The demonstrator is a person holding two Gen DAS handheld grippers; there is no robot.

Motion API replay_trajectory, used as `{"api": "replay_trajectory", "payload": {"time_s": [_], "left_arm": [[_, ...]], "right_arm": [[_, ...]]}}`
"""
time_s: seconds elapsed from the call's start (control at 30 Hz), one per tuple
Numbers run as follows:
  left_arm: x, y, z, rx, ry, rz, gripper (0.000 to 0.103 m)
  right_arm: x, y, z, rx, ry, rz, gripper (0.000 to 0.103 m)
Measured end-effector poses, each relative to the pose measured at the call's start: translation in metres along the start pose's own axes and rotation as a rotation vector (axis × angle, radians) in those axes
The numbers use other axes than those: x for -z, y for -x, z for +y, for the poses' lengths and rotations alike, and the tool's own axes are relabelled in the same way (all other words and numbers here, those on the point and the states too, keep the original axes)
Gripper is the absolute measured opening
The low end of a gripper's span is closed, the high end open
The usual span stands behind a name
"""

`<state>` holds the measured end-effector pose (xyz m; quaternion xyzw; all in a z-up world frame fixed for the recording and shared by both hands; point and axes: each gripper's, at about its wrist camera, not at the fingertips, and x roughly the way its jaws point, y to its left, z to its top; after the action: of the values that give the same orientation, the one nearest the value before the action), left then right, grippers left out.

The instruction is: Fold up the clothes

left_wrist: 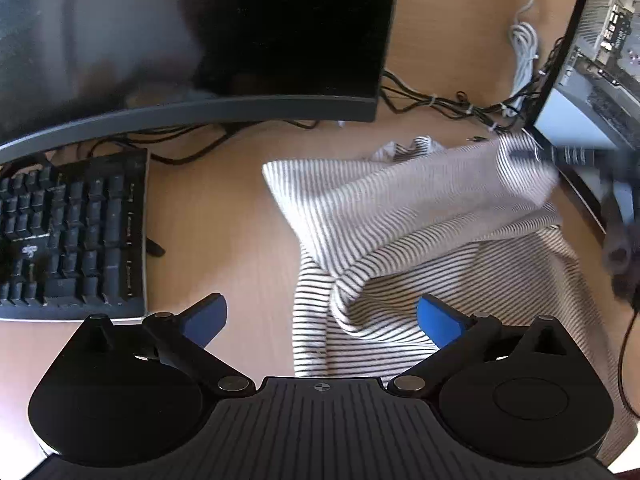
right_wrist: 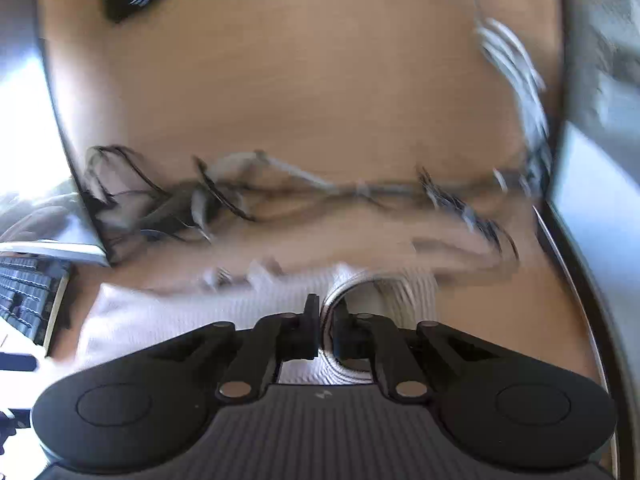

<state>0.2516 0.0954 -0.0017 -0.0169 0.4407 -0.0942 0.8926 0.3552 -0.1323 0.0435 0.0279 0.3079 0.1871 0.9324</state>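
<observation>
While the striped garment (left_wrist: 404,232) lies spread over the right half of the wooden counter (left_wrist: 224,220), one of its far corners is lifted and drawn up toward the right, so a broad flap hangs tilted above the rest of the cloth. The right hand-held gripper (right_wrist: 326,332) has that cloth: its two dark fingers are pressed nearly together, with a bunched fold of the striped fabric pinched between them and curling out just past the tips. Seen from the left wrist view, it shows only as a dark blur at the raised corner, in front of the right-hand monitor (left_wrist: 576,116).

The left hand-held gripper (left_wrist: 322,320) hovers at the near edge of the garment with its jaws spread wide. Its blue pads (left_wrist: 438,320) hold nothing; the right pad sits over the near folds of the cloth, the left one over bare counter.

To the left, a black keyboard (left_wrist: 72,232) rests on the counter, well apart from the garment. Beyond it stands a dark monitor (left_wrist: 240,40), its screen off. A tangle of black cables (left_wrist: 436,102) runs along the far part of the counter, and a coiled white cable (left_wrist: 524,48) lies farther back on the right. The right wrist view is heavily smeared.
</observation>
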Motion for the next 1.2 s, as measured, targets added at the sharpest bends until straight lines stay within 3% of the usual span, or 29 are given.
{"api": "replay_trajectory", "payload": {"time_s": [0.07,0.17,0.37,0.53,0.63,0.7,0.77,0.97,1.03,1.07,1.1,1.2], "left_arm": [[-0.003,-0.003,0.0,0.0,0.002,0.0,0.103],[-0.005,-0.014,-0.001,-0.007,-0.009,0.007,0.103],[0.002,-0.037,0.013,-0.102,-0.006,0.03,0.103],[0.002,-0.033,0.018,-0.053,0.008,0.036,0.103],[-0.004,-0.028,0.012,-0.008,-0.022,0.012,0.103],[-0.008,-0.027,0.008,0.002,-0.02,0.003,0.103],[-0.009,-0.027,0.005,0.007,-0.008,0.002,0.103],[-0.006,-0.026,-0.006,0.049,0.019,0.004,0.103],[-0.006,-0.028,-0.009,0.06,0.013,0.004,0.103],[-0.006,-0.029,-0.01,0.063,0.01,0.005,0.103],[-0.006,-0.03,-0.01,0.063,0.009,0.004,0.103],[-0.008,-0.034,-0.009,0.064,0.021,0.011,0.103]], "right_arm": [[-0.026,0.022,0.004,-0.029,0.012,-0.112,0.006],[-0.046,0.045,-0.004,-0.035,-0.002,-0.196,0.006],[0.02,0.033,-0.037,0.08,-0.078,-0.026,0.006],[0.077,0.022,-0.064,0.179,-0.142,0.125,0.006],[0.07,0.032,-0.068,0.164,-0.169,0.09,0.009],[0.054,0.038,-0.066,0.129,-0.187,0.041,0.027],[0.04,0.037,-0.061,0.09,-0.194,0.003,0.038],[0.028,-0.01,-0.038,0.052,-0.145,0.037,0.045],[0.032,-0.026,-0.03,0.047,-0.115,0.075,0.04],[0.034,-0.028,-0.026,0.048,-0.09,0.076,0.017],[0.034,-0.026,-0.023,0.044,-0.069,0.071,0.007],[0.031,-0.001,-0.024,0.013,-0.066,0.002,0.007]]}}
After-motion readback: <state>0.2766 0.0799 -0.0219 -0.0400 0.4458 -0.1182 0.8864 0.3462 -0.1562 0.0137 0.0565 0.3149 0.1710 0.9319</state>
